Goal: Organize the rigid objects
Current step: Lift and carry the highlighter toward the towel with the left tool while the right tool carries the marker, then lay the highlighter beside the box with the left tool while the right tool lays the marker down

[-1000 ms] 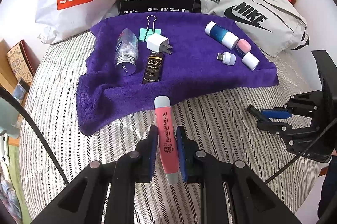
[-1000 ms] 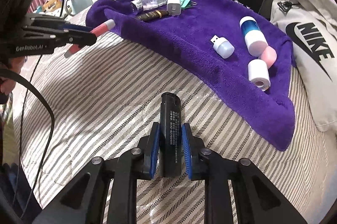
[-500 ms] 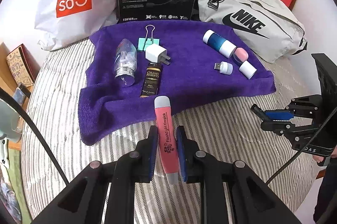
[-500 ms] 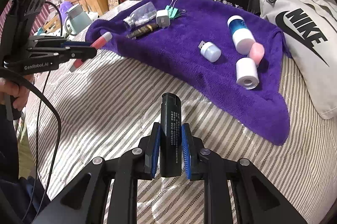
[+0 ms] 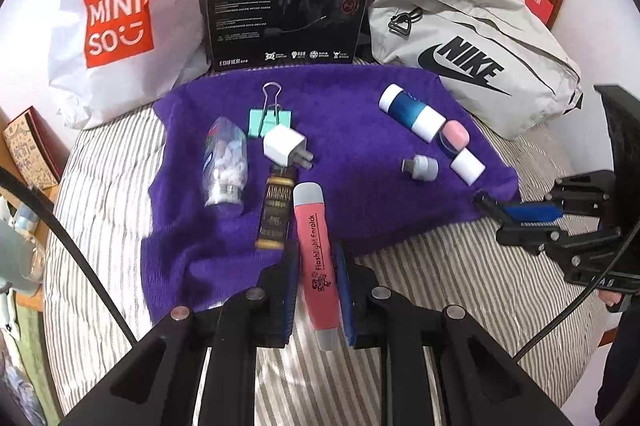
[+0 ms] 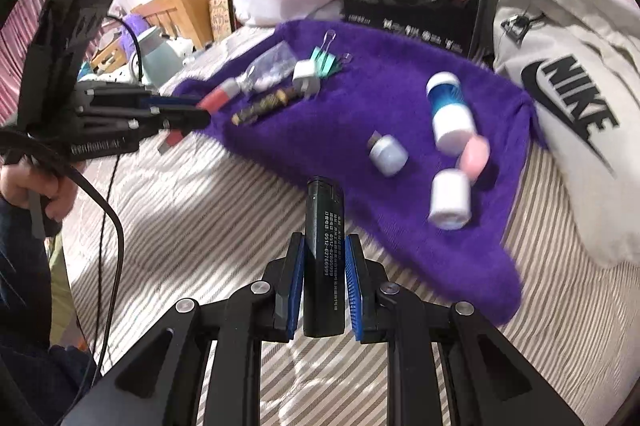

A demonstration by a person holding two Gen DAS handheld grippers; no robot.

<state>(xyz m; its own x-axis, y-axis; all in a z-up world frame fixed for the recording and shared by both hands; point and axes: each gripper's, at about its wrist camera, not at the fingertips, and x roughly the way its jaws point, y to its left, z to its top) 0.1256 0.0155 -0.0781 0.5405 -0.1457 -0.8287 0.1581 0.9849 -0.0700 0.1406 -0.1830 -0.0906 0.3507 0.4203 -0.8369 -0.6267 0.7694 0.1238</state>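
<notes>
My left gripper (image 5: 314, 290) is squeezed shut on the pink pen (image 5: 314, 254). The pen points away from me, its tip over the purple towel (image 5: 360, 114), just right of the gold tube (image 5: 276, 214). There is bare towel ahead. My right gripper (image 6: 324, 268) squeezes the black lighter (image 6: 323, 258), at the towel's near edge.
</notes>
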